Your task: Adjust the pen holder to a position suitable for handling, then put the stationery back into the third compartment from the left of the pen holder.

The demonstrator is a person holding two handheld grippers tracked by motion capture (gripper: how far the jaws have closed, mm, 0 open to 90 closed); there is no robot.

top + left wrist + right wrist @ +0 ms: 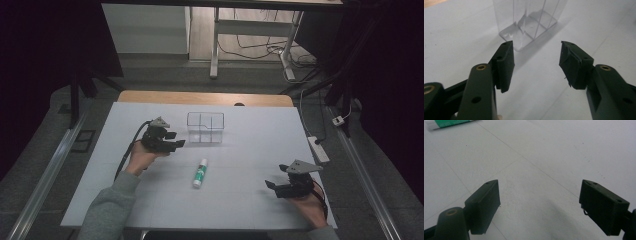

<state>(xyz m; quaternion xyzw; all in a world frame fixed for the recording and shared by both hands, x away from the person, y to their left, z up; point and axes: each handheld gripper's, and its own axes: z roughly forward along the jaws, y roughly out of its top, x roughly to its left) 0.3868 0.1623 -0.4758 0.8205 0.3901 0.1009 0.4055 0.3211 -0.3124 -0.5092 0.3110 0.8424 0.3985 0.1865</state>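
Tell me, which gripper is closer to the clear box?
Left. The left gripper hangs just beside the clear box, jaws open and pointing at it. The right gripper is far off near the table's front right corner, past the glue stick.

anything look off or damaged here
The left claw has a frayed, peeling pad on one jaw. The glue stick lies on its side on the table; the clear box stands upright.

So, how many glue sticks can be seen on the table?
1. The glue stick lies on the white table, near the middle, in front of the clear plastic box. Its end also shows at the top left corner of the right gripper view. Nothing seems hidden.
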